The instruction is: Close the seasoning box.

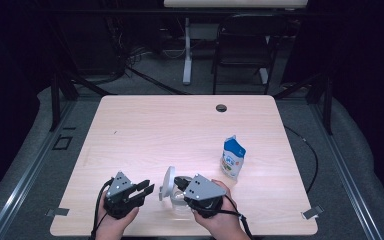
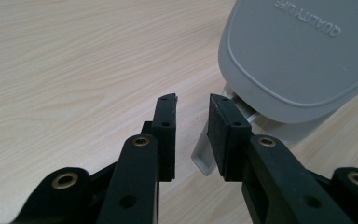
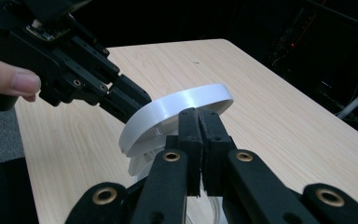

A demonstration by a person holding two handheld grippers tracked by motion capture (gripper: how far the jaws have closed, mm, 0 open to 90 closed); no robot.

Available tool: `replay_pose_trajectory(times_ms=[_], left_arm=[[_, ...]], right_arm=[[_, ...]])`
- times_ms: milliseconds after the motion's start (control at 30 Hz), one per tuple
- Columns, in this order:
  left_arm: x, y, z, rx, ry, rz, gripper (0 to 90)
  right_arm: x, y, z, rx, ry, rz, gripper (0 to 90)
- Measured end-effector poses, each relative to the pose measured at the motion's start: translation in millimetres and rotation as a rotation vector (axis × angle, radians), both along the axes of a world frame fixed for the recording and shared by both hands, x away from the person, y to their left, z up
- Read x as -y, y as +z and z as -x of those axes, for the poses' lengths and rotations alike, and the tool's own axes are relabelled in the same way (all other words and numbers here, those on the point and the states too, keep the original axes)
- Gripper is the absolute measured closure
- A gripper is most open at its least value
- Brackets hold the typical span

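We see a dark room with a pale wood-grain table [image 1: 180, 130] at the centre of the high view, a small round hole near its far edge. Grey floor surrounds it, and behind, at the top of the frame, stand a black chair [image 1: 242, 47] and a white table leg [image 1: 187, 50].

At the lower middle of the frame sits a clear container [image 1: 181, 201] with a grey hinged lid [image 1: 168, 182] standing up. To its right, mid-right on the table, stands a blue and white pouch [image 1: 233, 157].

The left gripper [image 1: 146, 190], at lower left, has its jaws partly apart with nothing between them; in the left gripper view the lid [image 2: 298, 56] lies just beyond the tips. The right gripper [image 1: 180, 183] has its jaws pressed together at the container's rim; we cannot tell whether they pinch it.
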State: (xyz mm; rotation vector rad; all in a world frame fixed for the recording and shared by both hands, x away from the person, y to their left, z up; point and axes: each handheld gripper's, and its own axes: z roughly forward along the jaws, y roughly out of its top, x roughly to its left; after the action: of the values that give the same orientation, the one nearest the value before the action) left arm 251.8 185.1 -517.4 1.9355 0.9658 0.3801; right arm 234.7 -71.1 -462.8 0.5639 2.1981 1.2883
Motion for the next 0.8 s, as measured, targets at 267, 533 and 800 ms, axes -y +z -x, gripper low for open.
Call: replay_pose_trajectory(times_ms=[267, 533, 800], left_arm=[[-3.6, -4.9, 4.6, -0.001, 0.009, 0.010, 71.6], [-5.1, -8.3, 7.7, -0.001, 0.013, 0.007, 70.6], [-5.4, -11.7, 3.5, -0.003, 0.017, 0.015, 67.5]], right_arm=[[-5.9, 1.8, -0.5, 0.007, 0.012, -0.003, 88.5], [-8.8, 0.8, -1.8, 0.008, 0.015, 0.003, 86.2], [-0.4, -3.6, -5.5, 0.001, -0.011, -0.004, 79.3]])
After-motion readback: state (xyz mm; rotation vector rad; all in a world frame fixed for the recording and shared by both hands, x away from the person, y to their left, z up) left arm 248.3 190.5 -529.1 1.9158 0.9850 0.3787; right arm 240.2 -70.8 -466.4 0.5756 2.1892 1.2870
